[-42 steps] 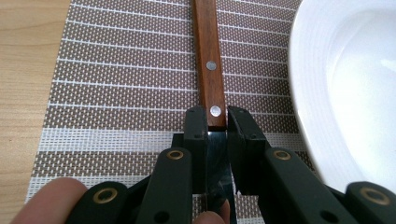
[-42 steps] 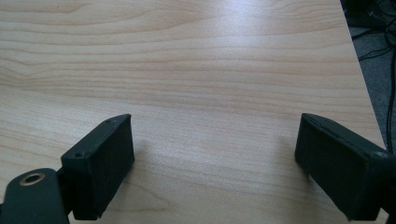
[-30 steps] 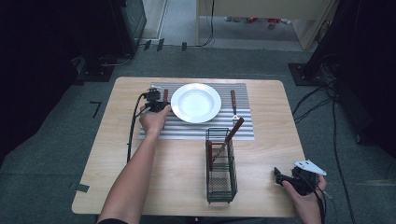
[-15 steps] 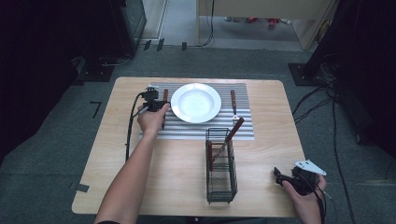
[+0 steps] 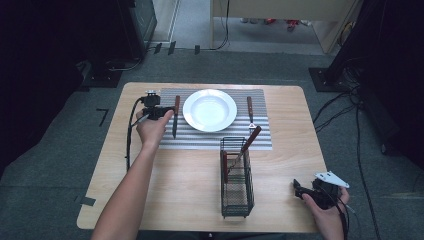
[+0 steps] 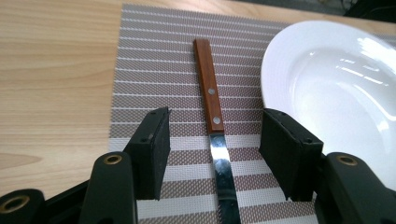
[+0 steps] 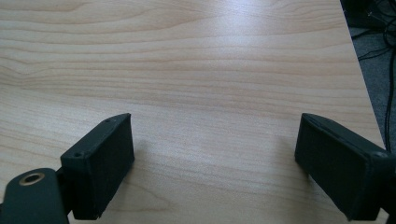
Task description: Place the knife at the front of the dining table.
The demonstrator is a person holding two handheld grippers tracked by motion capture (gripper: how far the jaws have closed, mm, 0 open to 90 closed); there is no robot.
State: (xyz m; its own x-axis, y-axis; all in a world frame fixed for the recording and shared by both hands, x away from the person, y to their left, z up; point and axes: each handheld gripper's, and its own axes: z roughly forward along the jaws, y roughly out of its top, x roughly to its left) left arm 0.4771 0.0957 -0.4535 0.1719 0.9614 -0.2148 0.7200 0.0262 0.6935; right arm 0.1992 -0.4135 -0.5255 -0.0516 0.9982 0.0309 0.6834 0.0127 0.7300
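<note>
Wooden-handled and steel-bladed, the knife (image 6: 213,122) is lying flat on the striped placemat (image 6: 154,60), just beside the left rim of the white plate (image 6: 327,88) and running parallel to it, where a table knife would sit in a place setting (although on the plate's left side here). The left gripper (image 6: 214,149) is hovering right over it, and its jaws have just been opening: they are standing partly apart, one pad on either side of the blade near where it meets the handle, with clear gaps and no pad pressing on the metal. That reads as a release, the knife being left to rest on the mat and not carried.

On the plate's far side, in the high view, another wooden-handled utensil (image 5: 249,113) is lying on the mat, mirroring the knife, so the setting is being built symmetrically around the plate. Nearer the person, the black wire caddy (image 5: 236,177) is standing upright on the bare wooden table (image 5: 190,185), and a utensil (image 5: 246,146) is leaning out of it, handle up, easy to pinch; a darker piece inside is too small to identify.

Meanwhile the right gripper (image 7: 212,158) is idling over bare wood at the table's near right corner, jaws spread wide with nothing between them, probably keeping clear until its turn.
</note>
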